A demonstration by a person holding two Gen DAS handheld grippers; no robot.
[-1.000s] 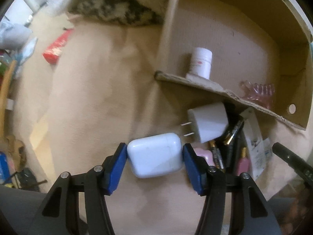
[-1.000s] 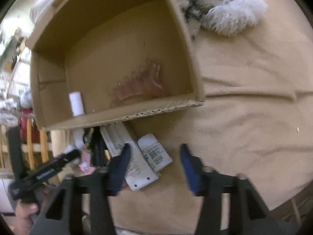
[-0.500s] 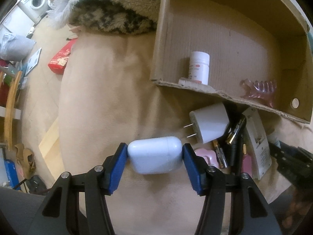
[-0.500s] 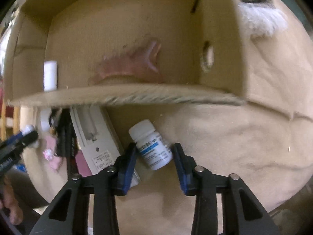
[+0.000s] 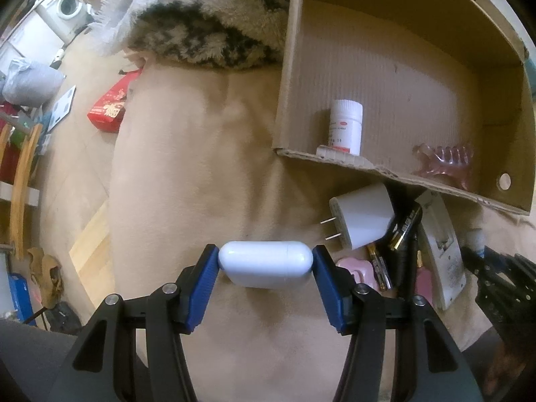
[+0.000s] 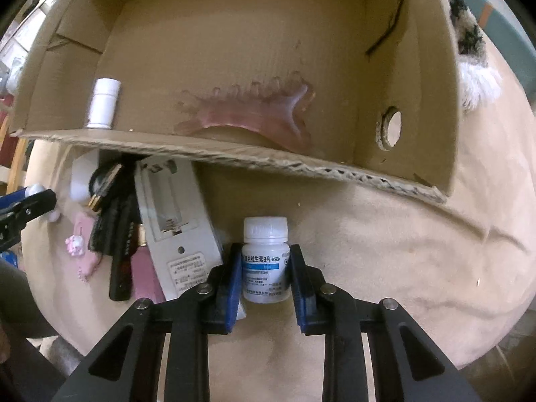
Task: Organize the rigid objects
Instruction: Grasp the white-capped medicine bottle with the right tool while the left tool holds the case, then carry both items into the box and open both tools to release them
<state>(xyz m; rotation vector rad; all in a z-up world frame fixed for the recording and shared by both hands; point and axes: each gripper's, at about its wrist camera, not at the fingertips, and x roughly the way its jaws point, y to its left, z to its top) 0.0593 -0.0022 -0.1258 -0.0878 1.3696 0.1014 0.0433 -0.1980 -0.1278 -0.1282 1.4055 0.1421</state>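
Note:
My left gripper (image 5: 266, 264) is shut on a white rounded case (image 5: 266, 261), held edge-on above the beige cover. My right gripper (image 6: 265, 268) points down and its jaws are closing, with a white pill bottle (image 6: 265, 234) with a blue label between them; both pads touch its sides. Just behind lies an open cardboard box (image 6: 234, 16) on its side, holding a pink hair claw (image 6: 248, 114) and a second white bottle (image 6: 102, 104). In front of the box lie a white plug charger (image 5: 363, 219), batteries (image 5: 405, 226) and a white remote (image 6: 174, 221).
A dark pen-like stick (image 6: 122, 254) and pink trinkets (image 6: 83, 248) lie by the remote. A fluffy patterned blanket (image 5: 207, 26) sits behind the box. The beige cover drops off at the left, with a red packet (image 5: 110, 107) on the floor below.
The right gripper moved over to the pill bottle, turned to line up with it, and narrowed its jaws around it. In the left gripper the white case tipped from face-on to edge-on.

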